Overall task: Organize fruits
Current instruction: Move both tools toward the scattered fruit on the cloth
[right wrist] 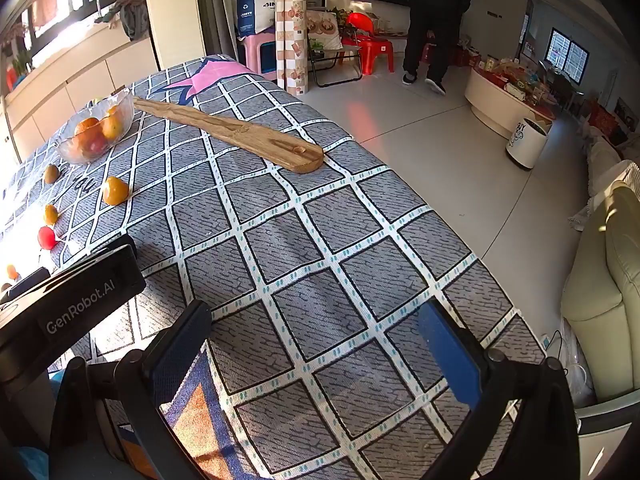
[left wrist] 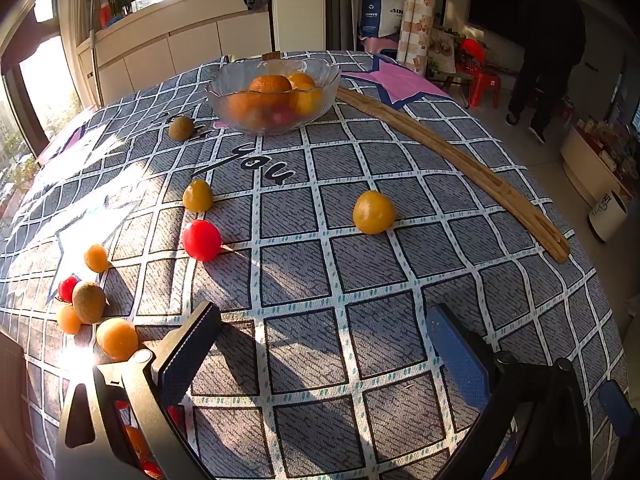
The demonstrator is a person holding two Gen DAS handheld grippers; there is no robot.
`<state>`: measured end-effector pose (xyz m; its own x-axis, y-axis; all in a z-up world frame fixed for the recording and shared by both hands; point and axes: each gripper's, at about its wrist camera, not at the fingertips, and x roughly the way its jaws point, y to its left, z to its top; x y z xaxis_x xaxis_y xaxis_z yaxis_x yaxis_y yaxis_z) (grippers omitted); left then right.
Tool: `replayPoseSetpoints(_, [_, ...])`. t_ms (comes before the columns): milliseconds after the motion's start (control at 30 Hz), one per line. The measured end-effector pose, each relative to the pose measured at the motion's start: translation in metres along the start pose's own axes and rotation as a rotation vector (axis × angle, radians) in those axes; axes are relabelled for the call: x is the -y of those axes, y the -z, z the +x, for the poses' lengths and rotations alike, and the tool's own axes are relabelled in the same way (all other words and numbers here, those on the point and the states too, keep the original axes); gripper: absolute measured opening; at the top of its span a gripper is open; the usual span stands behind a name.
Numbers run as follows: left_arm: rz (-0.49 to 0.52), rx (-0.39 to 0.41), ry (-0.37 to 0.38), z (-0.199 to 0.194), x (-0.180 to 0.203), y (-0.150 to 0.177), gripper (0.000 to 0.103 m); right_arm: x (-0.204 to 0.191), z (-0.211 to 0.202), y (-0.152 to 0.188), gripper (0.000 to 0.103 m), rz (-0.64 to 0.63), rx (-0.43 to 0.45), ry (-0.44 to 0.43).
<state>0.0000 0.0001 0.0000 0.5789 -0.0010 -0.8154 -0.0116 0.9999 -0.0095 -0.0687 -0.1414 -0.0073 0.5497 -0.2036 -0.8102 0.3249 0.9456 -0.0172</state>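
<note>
I am holding both tools over the checked cloth (left wrist: 320, 280), and both are gaping wide with nothing between the pads: the left gripper (left wrist: 324, 356) is hovering above bare grey squares, and the right gripper (right wrist: 316, 360) is hanging near the table's right edge. From the left wrist, the glass bowl (left wrist: 224, 96) is sitting at 12 o'clock, scalloped and clear, showing oranges piled above something red. Loose fruit is lying scattered toward 10 o'clock: a fuzzy brown kiwi (left wrist: 181, 128) just beside the bowl, a dull yellow fruit (left wrist: 198, 196), and a glossy red ball (left wrist: 201, 239) close below it. Another yellow fruit (left wrist: 373, 212) is resting alone at 1 o'clock. At 9 o'clock a tight cluster is catching hard sunlight: a second kiwi (left wrist: 89, 302) touching a small red fruit (left wrist: 67, 288), with an orange (left wrist: 117, 338) nearest my left finger. A long wooden board (left wrist: 460, 160) is running from the bowl toward 2 o'clock. From the right wrist, the bowl (right wrist: 120, 100) is showing at 10 o'clock.
</note>
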Motion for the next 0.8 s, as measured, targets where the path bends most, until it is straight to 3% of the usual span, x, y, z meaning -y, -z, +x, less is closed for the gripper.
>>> replayPoseSetpoints(167, [0.045,-0.05,0.016,-0.01,-0.004,0.002,0.103,0.0,0.0,0.0,0.103,-0.016,-0.01,-0.01])
replayPoseSetpoints(267, [0.078,0.042,0.041,-0.053,-0.015,0.013,0.103,0.005,-0.005,0.003,0.103,-0.023,-0.046,-0.026])
replayPoseSetpoints(400, [0.101,0.167,0.086,-0.118,-0.046,0.032,0.103,0.016,-0.031,0.021,0.103,-0.031,-0.043,-0.109])
replayPoseSetpoints(533, [0.068,0.124,0.119,-0.149,-0.092,0.058,0.103,0.017,-0.063,0.04,0.103,-0.052,-0.007,-0.191])
replayPoseSetpoints(600, [0.019,0.085,0.107,-0.162,-0.115,0.087,0.103,0.014,-0.079,0.056,0.103,-0.078,-0.004,-0.233])
replayPoseSetpoints(800, [-0.084,0.014,-0.006,-0.177,-0.158,0.162,0.103,0.0,-0.108,0.098,0.103,-0.157,-0.035,-0.28])
